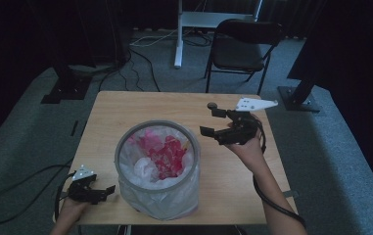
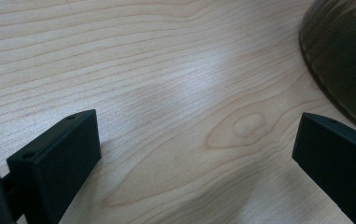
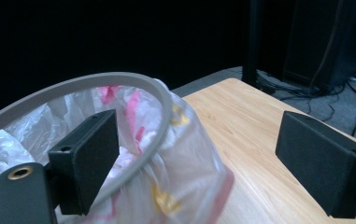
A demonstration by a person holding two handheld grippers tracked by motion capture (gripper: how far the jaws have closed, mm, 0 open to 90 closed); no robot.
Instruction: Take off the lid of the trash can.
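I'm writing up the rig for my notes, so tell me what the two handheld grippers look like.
Both are black. The left gripper carries a small grey three-cornered plate dotted with marks and trails a black cable off the table edge. The right gripper has a longer grey plate and a thick black cable along the forearm. Their jaws are flat rectangular black blocks with screw holes. No sleeves show on the forearms.

Dim room: grey carpet floor (image 1: 22, 117), black folding chair (image 1: 240, 49), dark curtains, loose black cables (image 1: 8, 193), light wooden table (image 1: 125, 110).
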